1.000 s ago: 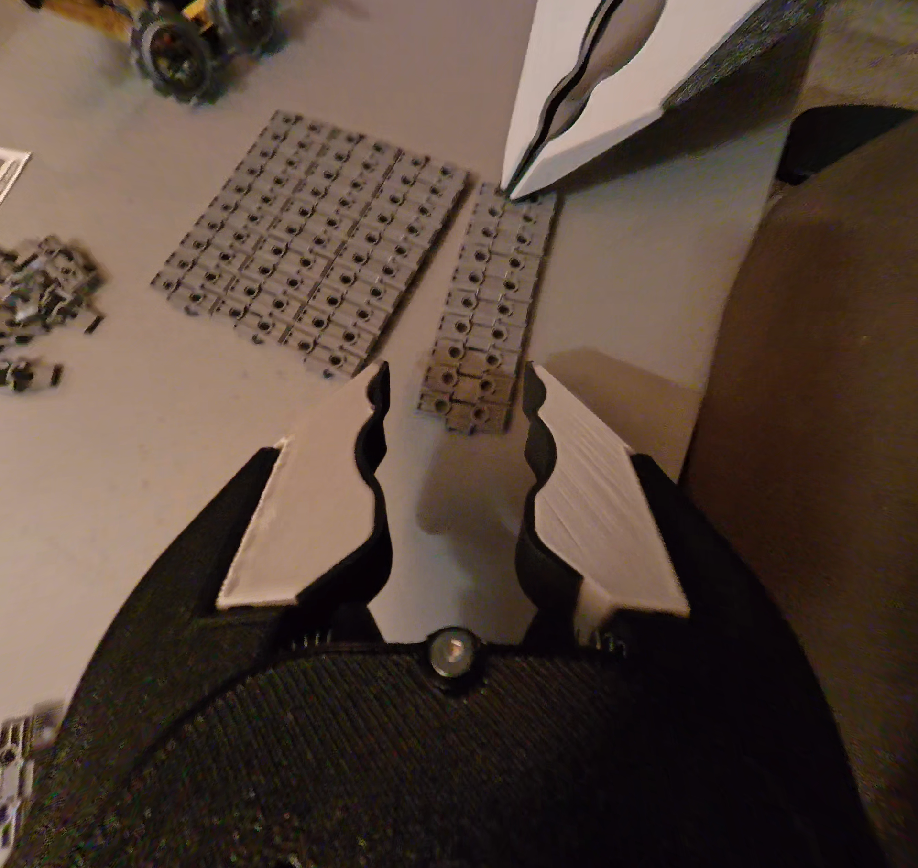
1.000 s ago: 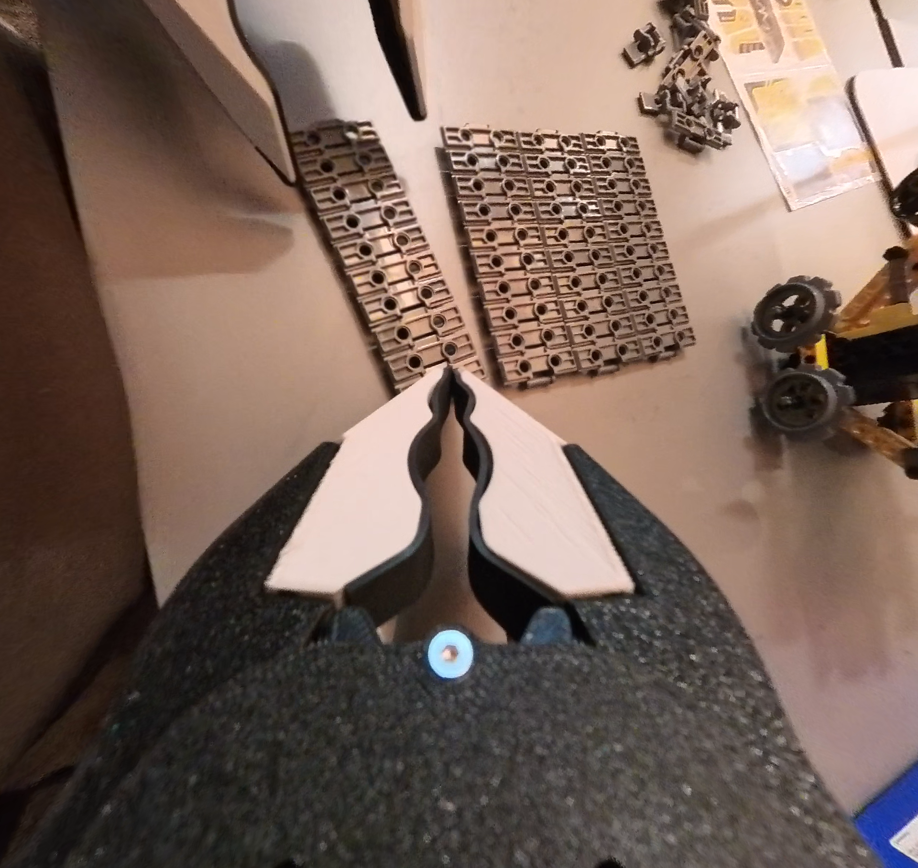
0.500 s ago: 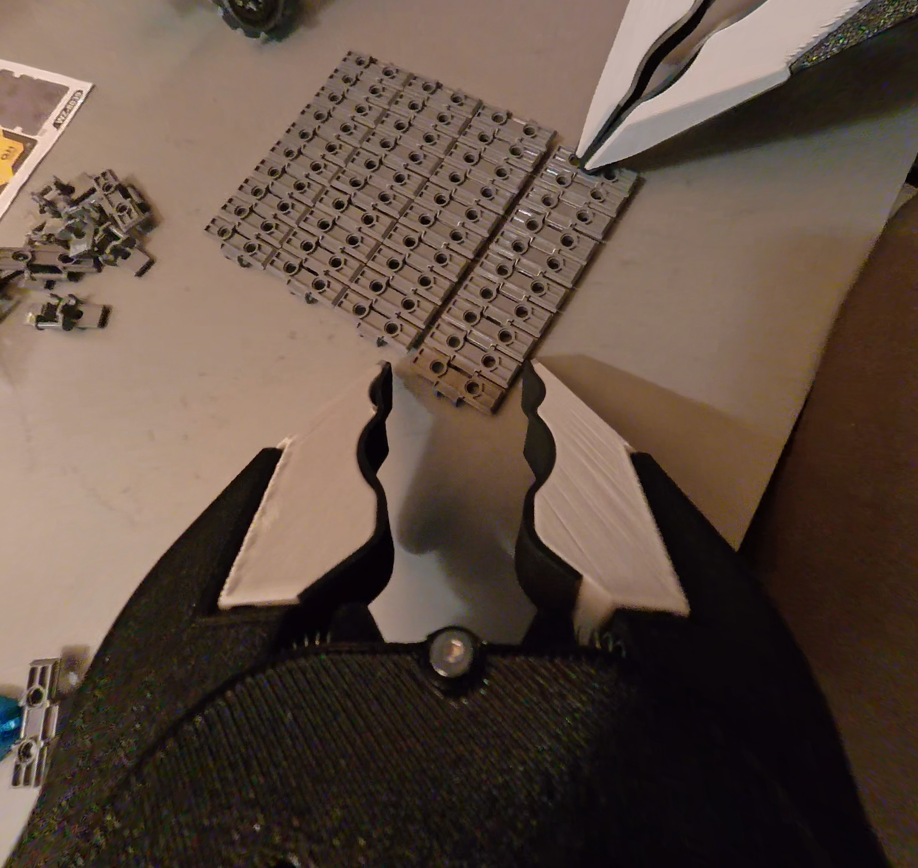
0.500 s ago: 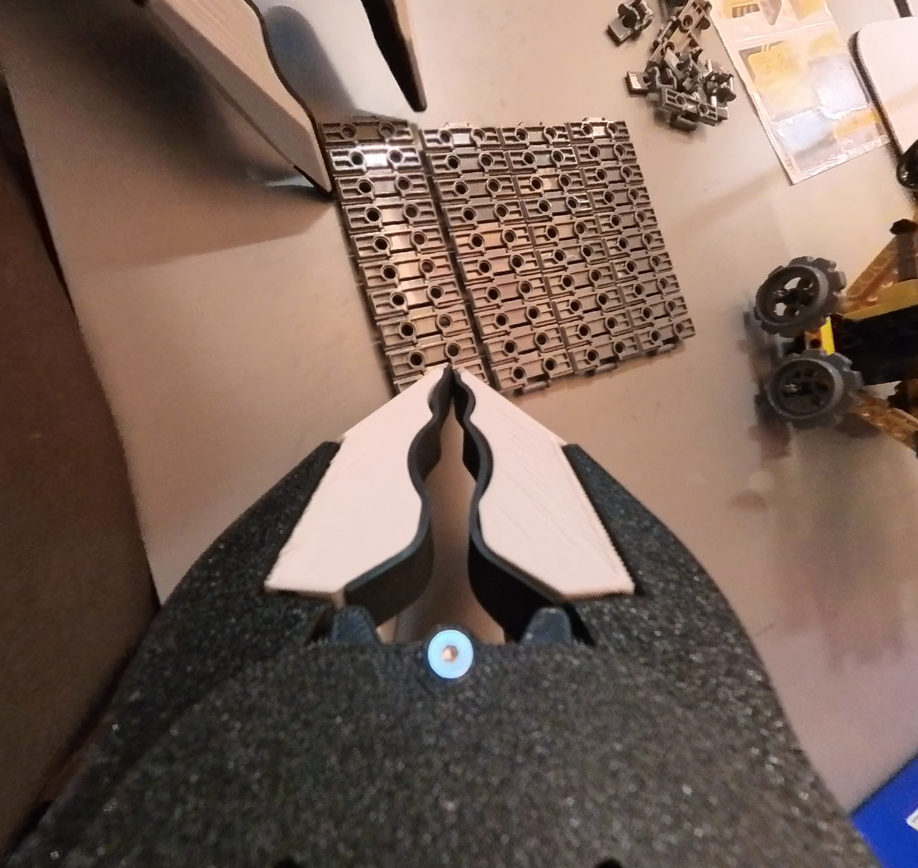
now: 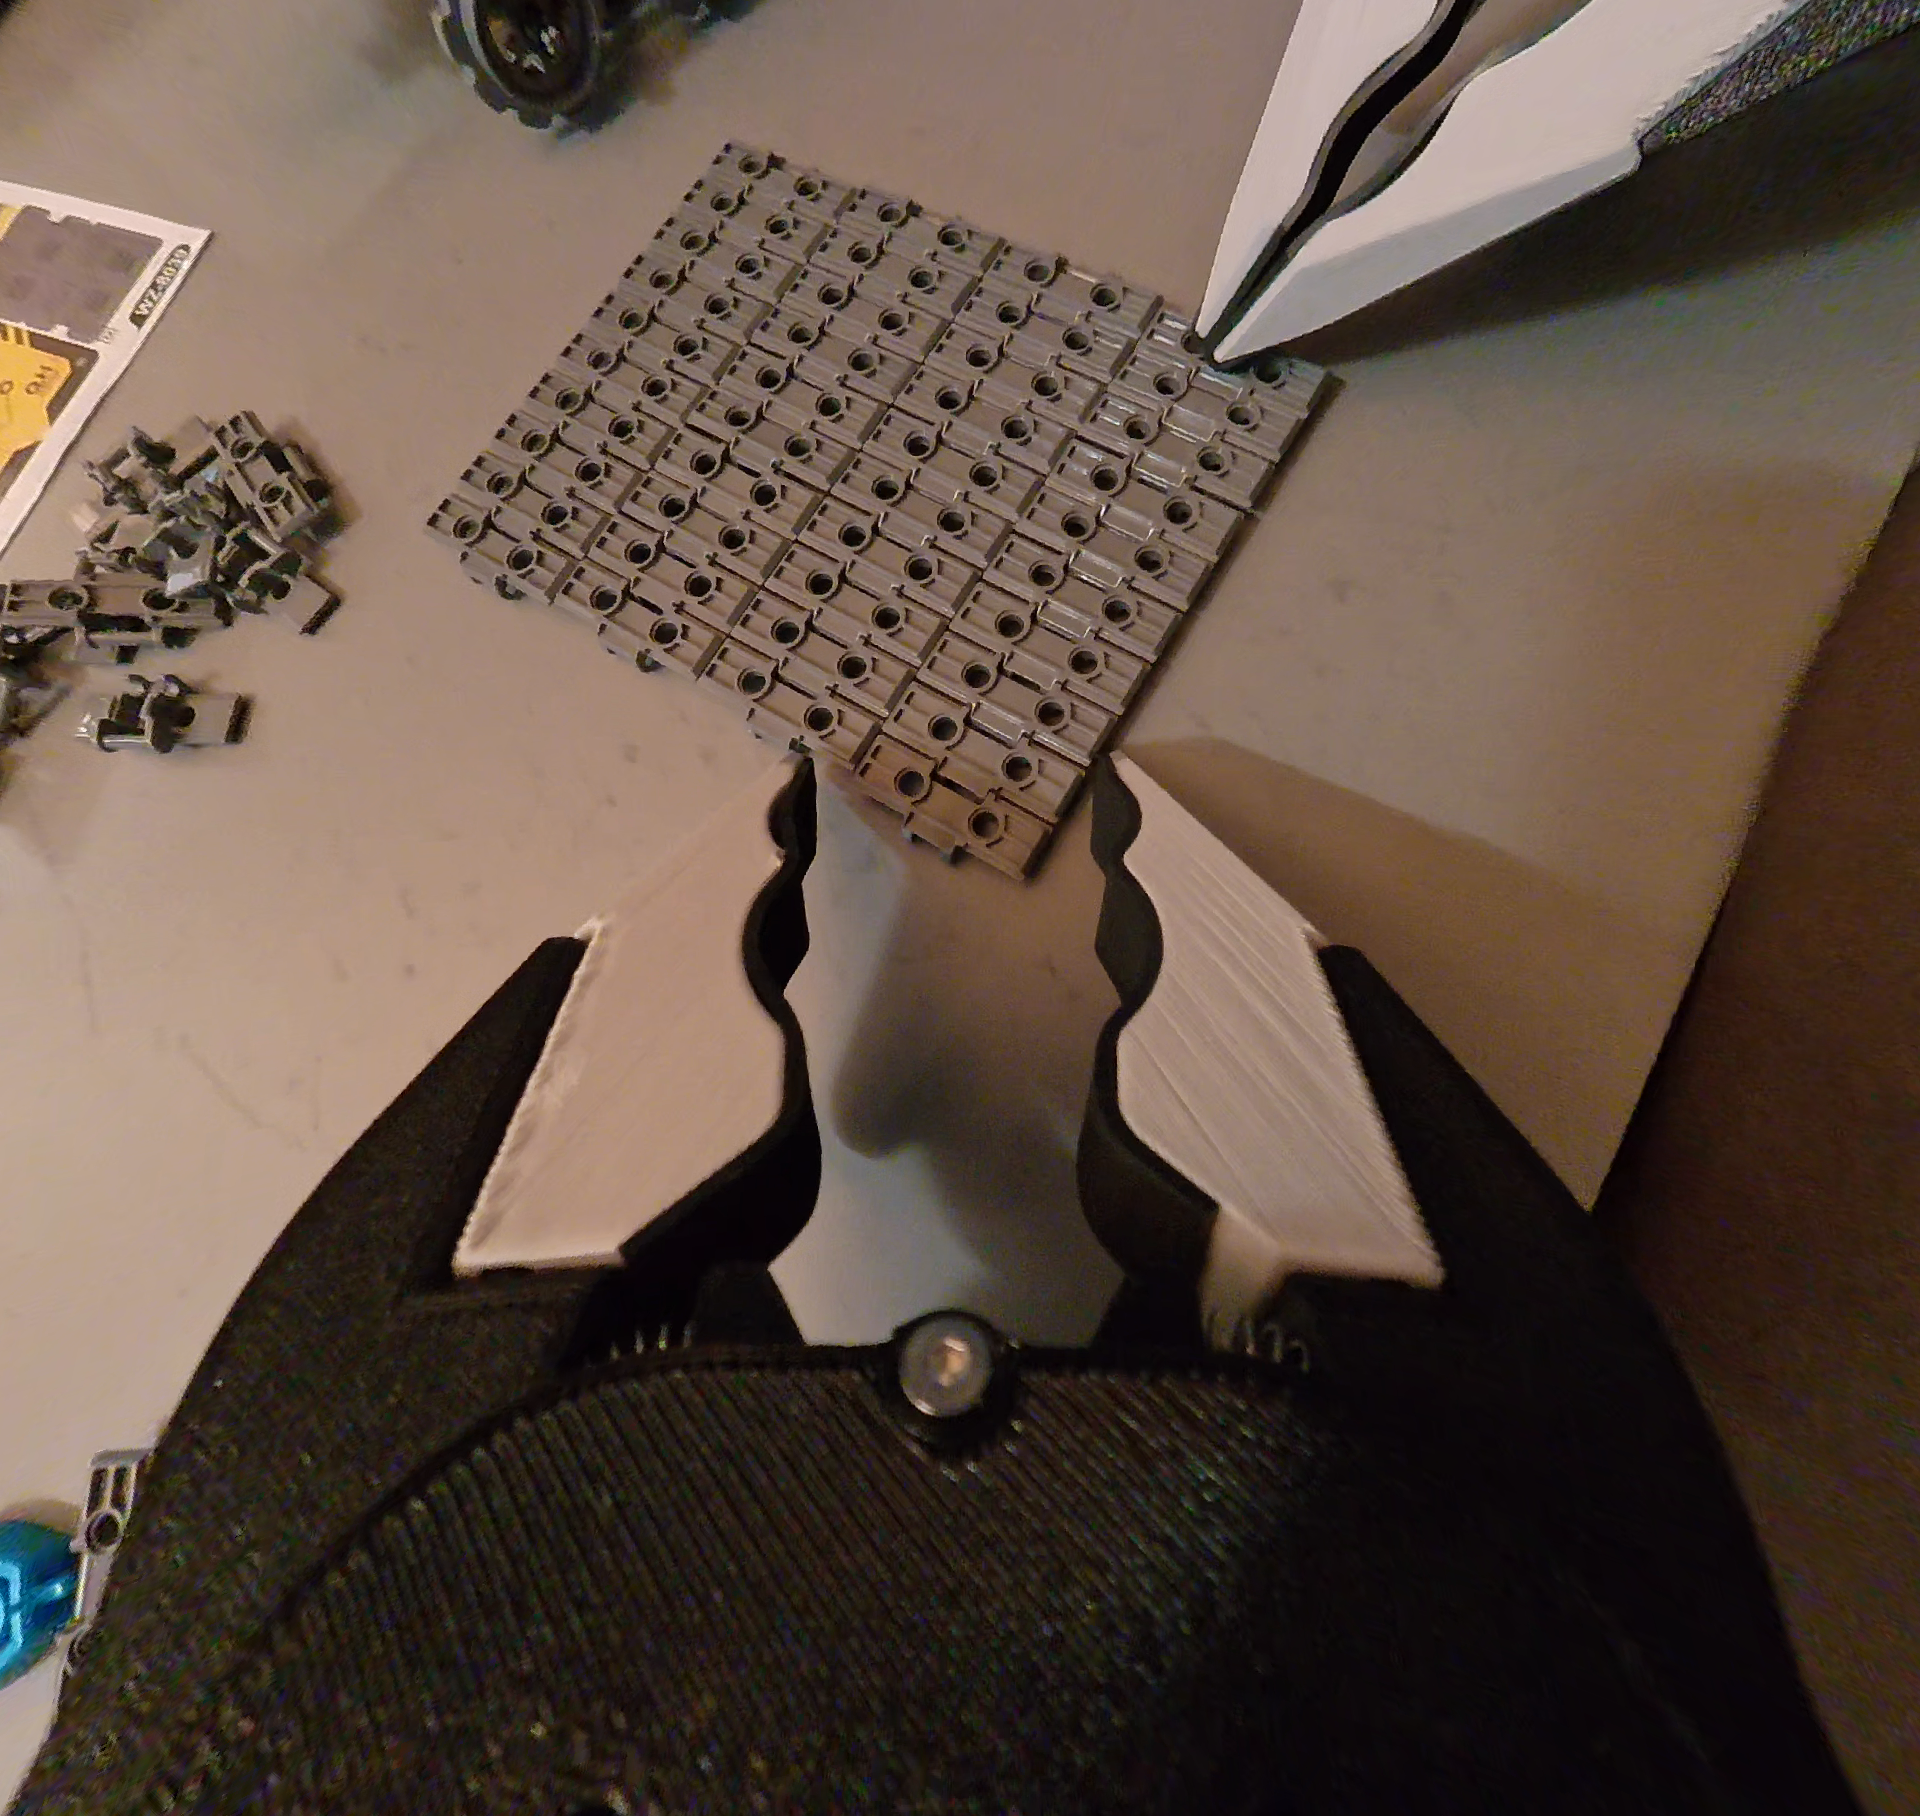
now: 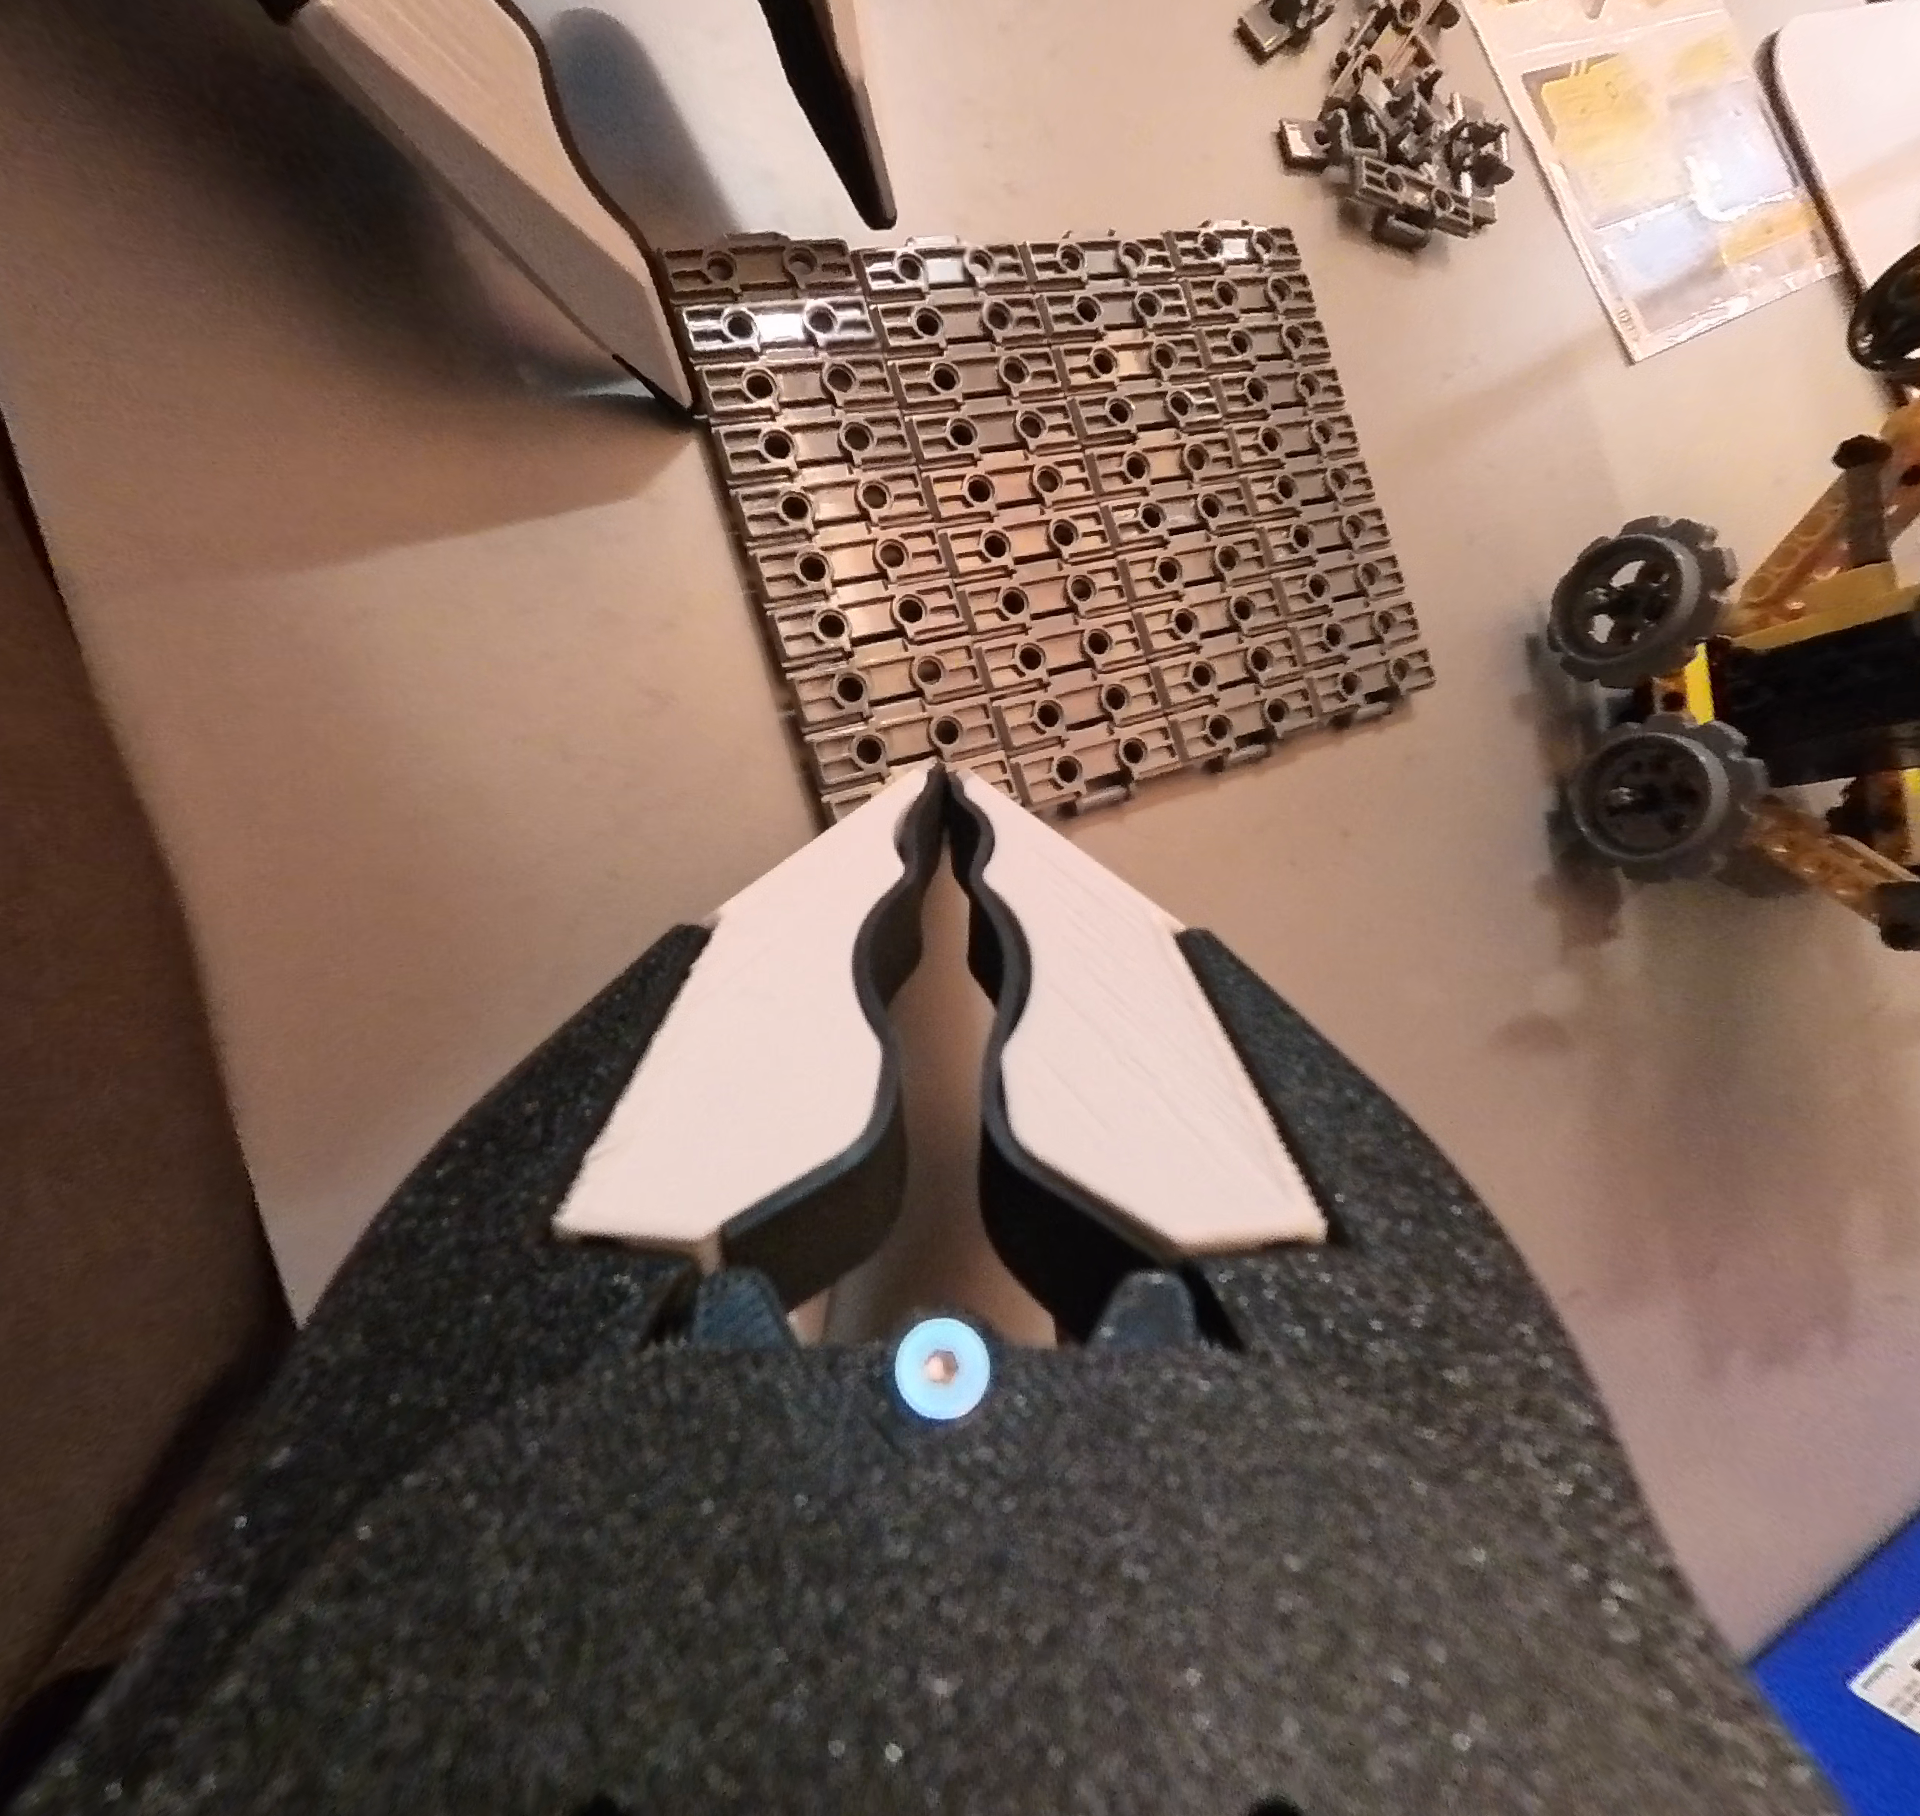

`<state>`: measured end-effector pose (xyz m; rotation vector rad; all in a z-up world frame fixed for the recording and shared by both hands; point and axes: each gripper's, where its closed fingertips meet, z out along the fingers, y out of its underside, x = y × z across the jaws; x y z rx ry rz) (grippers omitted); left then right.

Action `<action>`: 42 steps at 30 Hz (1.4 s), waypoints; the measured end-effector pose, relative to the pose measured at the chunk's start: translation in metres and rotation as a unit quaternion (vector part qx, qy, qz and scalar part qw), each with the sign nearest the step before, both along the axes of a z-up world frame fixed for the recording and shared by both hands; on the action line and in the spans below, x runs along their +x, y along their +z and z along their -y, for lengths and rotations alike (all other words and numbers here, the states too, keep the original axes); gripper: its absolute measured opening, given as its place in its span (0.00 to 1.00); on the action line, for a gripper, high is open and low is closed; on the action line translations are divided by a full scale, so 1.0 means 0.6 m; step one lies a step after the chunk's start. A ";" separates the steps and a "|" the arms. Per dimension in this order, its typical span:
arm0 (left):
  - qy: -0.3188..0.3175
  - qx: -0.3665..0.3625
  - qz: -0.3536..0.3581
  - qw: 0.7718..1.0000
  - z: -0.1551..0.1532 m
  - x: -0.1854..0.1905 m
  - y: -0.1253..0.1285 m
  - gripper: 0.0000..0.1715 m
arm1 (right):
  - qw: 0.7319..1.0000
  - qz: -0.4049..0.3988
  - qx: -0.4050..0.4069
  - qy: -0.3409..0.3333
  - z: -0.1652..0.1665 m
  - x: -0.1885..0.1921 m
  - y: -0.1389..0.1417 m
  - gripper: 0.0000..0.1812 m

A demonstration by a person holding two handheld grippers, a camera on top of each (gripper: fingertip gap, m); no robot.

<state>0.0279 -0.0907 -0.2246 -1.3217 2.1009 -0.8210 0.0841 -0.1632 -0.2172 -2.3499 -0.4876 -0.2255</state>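
The narrow grey track strip (image 5: 1153,603) now sits tight against the big track mat (image 5: 810,478). The left gripper (image 5: 951,779) is spread wide, holding nothing. The right gripper (image 6: 940,777) is pinched closed, its tip on the strip's corner.

the narrow track strip (image 5: 1153,571), apart a second ago, now lies flush against the wide mat (image 5: 790,478).

We hold our left gripper (image 5: 951,790) low with its jaws spread wide; our right gripper (image 6: 943,777) points downward, fingertips pressed together.
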 end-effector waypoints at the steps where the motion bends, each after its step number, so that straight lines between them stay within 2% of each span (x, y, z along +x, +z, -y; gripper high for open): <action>1: 0.000 0.000 0.000 1.000 0.000 0.000 0.000 0.30 | 1.000 -0.001 0.000 0.000 0.000 0.001 0.000 0.00; 10: 0.003 0.000 -0.001 1.000 -0.002 0.004 0.000 0.31 | 1.000 0.006 0.002 -0.001 -0.002 0.007 0.000 0.00; 13: 0.004 -0.001 -0.004 1.000 -0.006 -0.002 0.003 0.33 | 1.000 0.003 0.009 0.005 0.009 0.013 0.011 0.09; 18: 0.015 -0.029 0.041 0.999 -0.041 -0.001 0.067 0.35 | 0.988 -0.041 0.137 -0.054 0.011 0.060 0.099 0.15; 21: 0.025 -0.019 0.075 0.997 -0.073 0.021 0.115 0.36 | 0.967 -0.029 0.235 -0.096 0.000 0.098 0.151 0.15; 24: 0.027 -0.001 0.113 0.993 -0.101 0.060 0.150 0.36 | 0.938 -0.064 0.322 -0.107 -0.018 0.105 0.179 0.14; 27: 0.043 -0.005 0.126 0.991 -0.130 0.097 0.152 0.36 | 0.914 -0.109 0.367 -0.133 -0.029 0.118 0.173 0.14; 29: 0.055 -0.021 0.145 0.988 -0.143 0.111 0.149 0.32 | 0.907 -0.117 0.372 -0.157 -0.025 0.131 0.161 0.15; 31: 0.055 -0.046 0.146 0.987 -0.143 0.110 0.133 0.30 | 0.906 -0.102 0.378 -0.159 -0.012 0.134 0.163 0.15; 35: 0.082 -0.020 0.143 0.986 -0.178 0.102 0.111 0.27 | 0.879 -0.124 0.430 -0.164 0.011 0.144 0.186 0.12; 42: 0.083 -0.060 0.158 0.982 -0.178 0.097 0.123 0.28 | 0.877 -0.135 0.428 -0.173 0.011 0.150 0.183 0.14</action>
